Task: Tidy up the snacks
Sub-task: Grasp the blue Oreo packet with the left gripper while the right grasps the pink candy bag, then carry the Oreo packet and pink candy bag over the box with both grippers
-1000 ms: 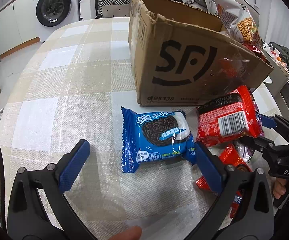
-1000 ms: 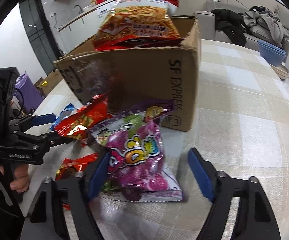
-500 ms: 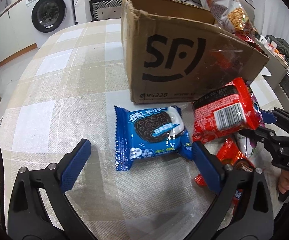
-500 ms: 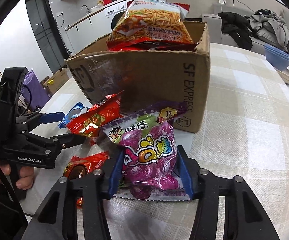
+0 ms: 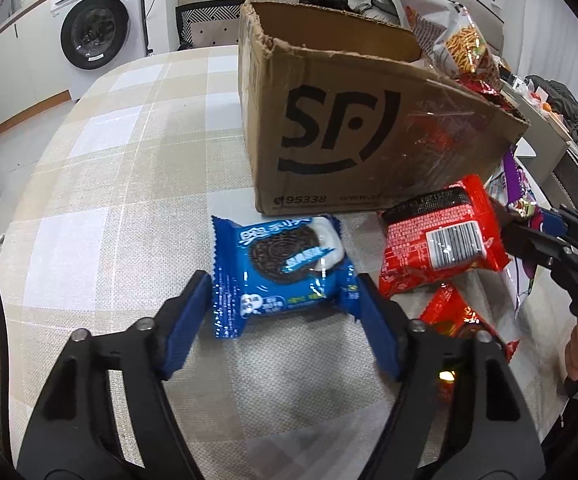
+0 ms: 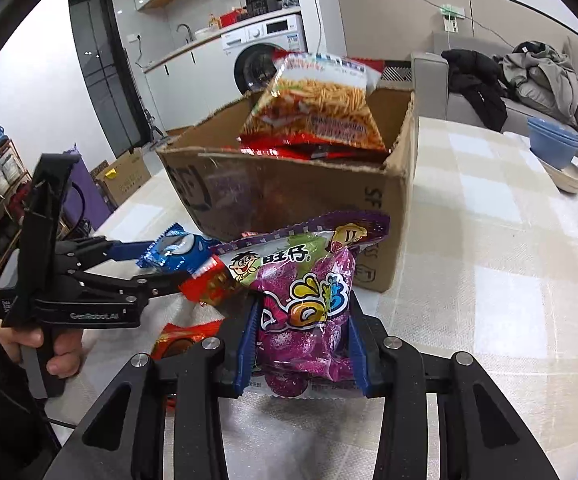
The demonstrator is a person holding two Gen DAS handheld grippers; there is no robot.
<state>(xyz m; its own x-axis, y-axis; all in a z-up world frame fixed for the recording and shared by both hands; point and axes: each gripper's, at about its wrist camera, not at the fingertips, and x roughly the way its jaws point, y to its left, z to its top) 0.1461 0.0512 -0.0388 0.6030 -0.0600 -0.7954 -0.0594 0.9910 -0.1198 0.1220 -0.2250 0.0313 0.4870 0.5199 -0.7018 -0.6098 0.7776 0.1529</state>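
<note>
Your left gripper (image 5: 283,300) has its jaws closing in around one blue cookie pack (image 5: 279,266): the left pad touches the crimped edge, and I can't tell whether the right one presses yet. That pack is a glossy, pillow-shaped foil wrapper lying flat on the worktop (image 5: 101,184), just in front of the cardboard box (image 5: 369,136).

Your right gripper (image 6: 301,344) is clamped on one purple gummy candy bag (image 6: 309,292), shiny crinkly plastic squeezed between both blue pads, held near the box corner.

Count-wise: one corrugated box with torn rim edges and tape, one big bag of stick snacks (image 6: 317,108) poking out the top. Loose beside the blue pack there's one red foil packet (image 5: 441,240) with a barcode, puffy and rectangular, plus one smaller red wrapper (image 5: 457,312) below it. The worktop wears a woven checked cloth in beige and white. Two blue bowls (image 6: 555,142) sit stacked at the far edge.
</note>
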